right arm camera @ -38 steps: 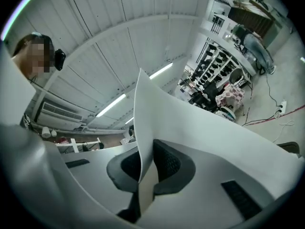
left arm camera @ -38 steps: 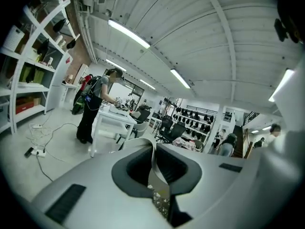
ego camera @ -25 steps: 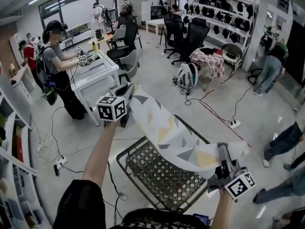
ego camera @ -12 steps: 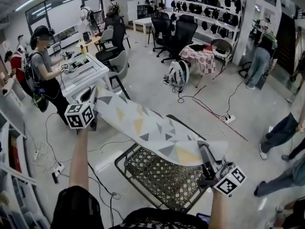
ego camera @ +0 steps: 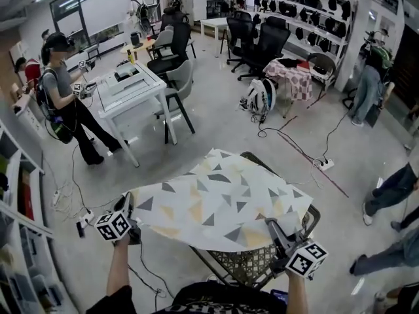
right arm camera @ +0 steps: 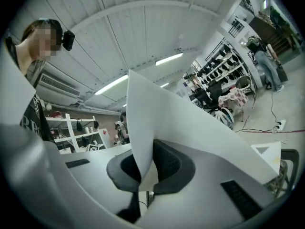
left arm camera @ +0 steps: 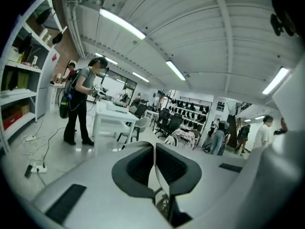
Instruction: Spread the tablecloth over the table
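Tongs [ego camera: 131, 216] [ego camera: 279, 227] on tablecloth [ego camera: 222, 201], table [ego camera: 249, 265] half-hidden

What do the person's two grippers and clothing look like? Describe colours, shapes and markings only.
The left gripper and right gripper each have a dark body carrying a white cube with black square markers. Up close, the jaws are dark, rounded, textured pads in a pale grey housing. The person wears a black short-sleeved top.

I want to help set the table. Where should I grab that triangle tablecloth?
By its two near corners, coming from the near side, as the left hand-held gripper and right hand-held gripper do. The tablecloth is thin and floppy, so pinched corners should keep it flat over the table.
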A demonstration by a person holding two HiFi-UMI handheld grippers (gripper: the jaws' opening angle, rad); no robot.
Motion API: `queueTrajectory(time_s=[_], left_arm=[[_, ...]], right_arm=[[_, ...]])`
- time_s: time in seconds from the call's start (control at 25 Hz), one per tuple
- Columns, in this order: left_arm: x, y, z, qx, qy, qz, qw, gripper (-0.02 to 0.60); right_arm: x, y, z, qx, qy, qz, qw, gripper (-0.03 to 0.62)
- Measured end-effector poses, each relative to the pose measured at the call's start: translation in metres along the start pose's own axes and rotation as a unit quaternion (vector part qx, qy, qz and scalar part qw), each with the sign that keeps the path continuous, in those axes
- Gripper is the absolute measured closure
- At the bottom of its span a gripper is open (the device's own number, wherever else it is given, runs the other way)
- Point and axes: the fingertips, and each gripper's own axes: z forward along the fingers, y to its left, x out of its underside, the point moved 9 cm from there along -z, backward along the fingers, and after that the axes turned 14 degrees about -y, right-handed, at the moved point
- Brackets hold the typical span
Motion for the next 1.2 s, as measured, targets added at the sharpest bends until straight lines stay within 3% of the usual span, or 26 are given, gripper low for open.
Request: queueTrajectory(time_s=[0.2,0.36,0.64,0.88,1.2], left_arm=[[0.069,-0.009,-0.058,-0.019,0.076,-0.029,0.9965,0.552],[0.103,-0.017,-0.087,-0.018,0.115,-0.046,0.9921,0.552],[0.124,-0.042,-0.114,0.027,0.164,-0.017,0.986,0.552],[0.16,-0.054,-0.144,0.051,0.229,0.013,0.9719,0.552],[0.18,-0.071,-0.17,0.046,0.261,0.056,0.9627,0.552]], right_arm=[[0.008,-0.019,-0.045,0.087,-0.006,0.026,0.996,0.579],[0.02,-0.026,-0.076,0.147,-0.008,0.037,0.988,0.579],[0.059,-0.007,-0.112,0.244,0.021,0.059,0.968,0.579],[0.082,-0.011,-0.136,0.3,0.034,0.055,0.952,0.579],[0.087,-0.027,-0.175,0.348,0.059,0.036,0.935,0.574]])
